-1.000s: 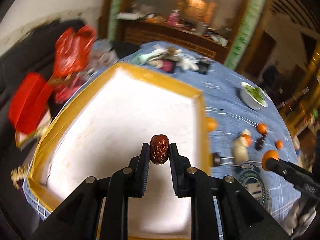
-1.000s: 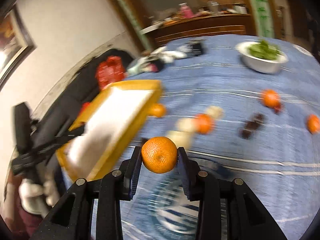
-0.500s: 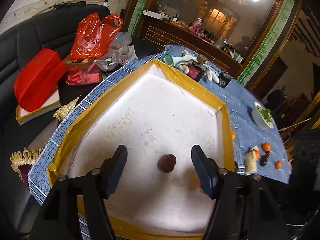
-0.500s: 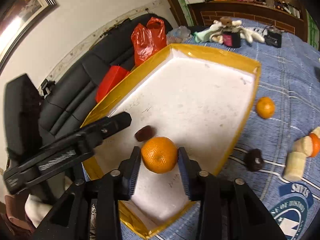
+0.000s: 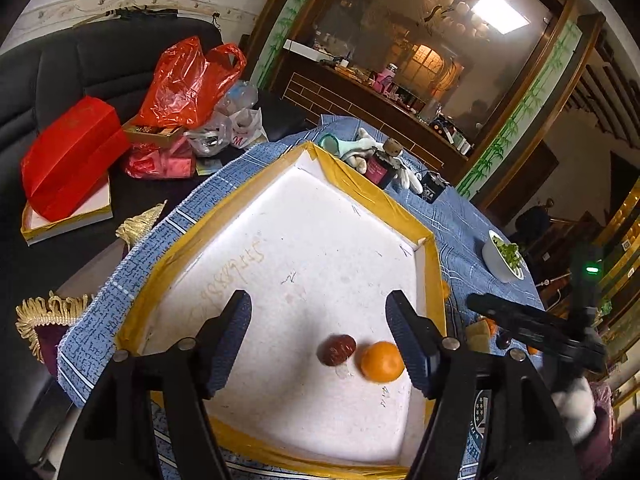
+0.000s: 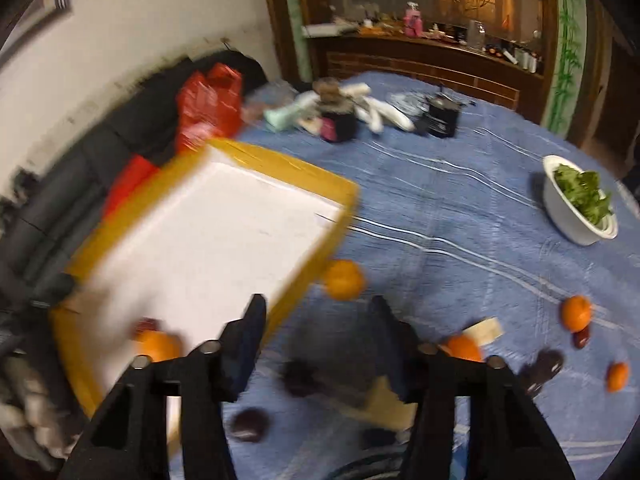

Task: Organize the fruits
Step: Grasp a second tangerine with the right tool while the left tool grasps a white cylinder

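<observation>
We hold the left gripper (image 5: 318, 336) above the white tray (image 5: 280, 240) with the yellow rim, and its jaws are spread wide with nothing pinched; they have just been opening. Between them, on the tray floor, lies the dark red date (image 5: 336, 349), and just beside it, to its right, the orange (image 5: 382, 361). We cannot tell if the two fruits touch. The orange lies close to the inner face of the right jaw, but it rests on the tray.

In the right wrist view the picture is blurred. The right gripper (image 6: 318, 344) is over the blue cloth of the desk (image 6: 460, 208), beside the tray's long yellow edge, and its jaws are apart and hold nothing. Their gap has just narrowed a little after opening. The same orange and the date show at the near corner of the tray, left of this gripper.

More fruits lie on the cloth outside the tray: a second orange (image 6: 344, 280) touching or nearly touching the tray's rim, three or four others (image 6: 576, 312) further right, some dark fruits (image 6: 250, 424) and pale pieces (image 6: 486, 330) which we cannot name surely. A white bowl (image 6: 576, 220) with green leaves stands well apart at the right. A red plastic bag (image 5: 188, 80) lies on the black sofa behind the desk.
</observation>
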The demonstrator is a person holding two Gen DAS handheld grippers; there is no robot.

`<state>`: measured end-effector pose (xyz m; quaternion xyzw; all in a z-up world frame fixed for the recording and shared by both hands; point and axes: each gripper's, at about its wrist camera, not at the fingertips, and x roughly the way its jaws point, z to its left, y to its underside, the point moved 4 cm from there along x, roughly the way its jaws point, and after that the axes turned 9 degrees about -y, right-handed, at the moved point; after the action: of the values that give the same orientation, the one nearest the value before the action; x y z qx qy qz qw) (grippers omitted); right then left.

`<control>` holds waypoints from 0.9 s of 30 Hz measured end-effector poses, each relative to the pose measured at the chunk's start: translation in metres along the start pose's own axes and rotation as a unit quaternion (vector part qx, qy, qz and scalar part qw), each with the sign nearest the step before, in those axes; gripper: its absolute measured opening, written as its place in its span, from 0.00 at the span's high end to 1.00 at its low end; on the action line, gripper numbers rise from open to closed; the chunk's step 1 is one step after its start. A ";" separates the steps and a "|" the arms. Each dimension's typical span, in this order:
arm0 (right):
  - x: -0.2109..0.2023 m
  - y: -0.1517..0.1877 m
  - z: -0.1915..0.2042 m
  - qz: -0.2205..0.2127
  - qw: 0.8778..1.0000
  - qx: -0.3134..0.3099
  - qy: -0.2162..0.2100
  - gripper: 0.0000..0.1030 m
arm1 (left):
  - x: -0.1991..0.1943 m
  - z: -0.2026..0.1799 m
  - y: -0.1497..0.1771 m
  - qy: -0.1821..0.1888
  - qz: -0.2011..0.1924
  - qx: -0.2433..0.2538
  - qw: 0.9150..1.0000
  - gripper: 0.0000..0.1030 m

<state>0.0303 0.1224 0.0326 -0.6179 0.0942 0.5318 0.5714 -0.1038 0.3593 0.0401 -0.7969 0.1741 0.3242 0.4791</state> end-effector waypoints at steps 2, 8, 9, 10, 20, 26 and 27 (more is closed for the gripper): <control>0.017 0.001 -0.009 0.015 1.000 -0.010 0.018 0.53 | 0.001 -0.001 0.001 0.003 0.002 0.002 1.000 0.33; 0.055 -0.008 -0.015 0.032 0.999 -0.025 0.023 0.53 | -0.003 -0.014 0.001 0.012 -0.005 0.019 1.000 0.33; 0.059 -0.008 -0.016 0.035 0.999 -0.023 0.020 0.53 | -0.003 -0.019 0.002 0.016 -0.006 0.024 1.000 0.33; 0.064 -0.009 -0.016 0.038 0.999 -0.019 0.018 0.58 | -0.003 -0.022 0.003 0.018 -0.005 0.029 0.999 0.33; 0.000 0.005 -0.042 -0.027 0.997 0.060 -0.028 0.65 | -0.003 -0.081 0.015 0.046 0.010 0.089 0.995 0.33; -0.072 0.046 -0.070 -0.085 0.990 0.105 -0.039 0.65 | 0.012 -0.162 0.048 0.084 0.047 0.175 0.980 0.33; -0.078 0.056 -0.075 -0.089 0.988 0.116 -0.040 0.65 | 0.018 -0.176 0.055 0.082 0.057 0.191 0.977 0.33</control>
<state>-0.0010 0.0050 0.0420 -0.5316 0.0765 0.4887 0.6876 -0.0618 0.1796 0.0504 -0.7038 0.3166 0.2450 0.5869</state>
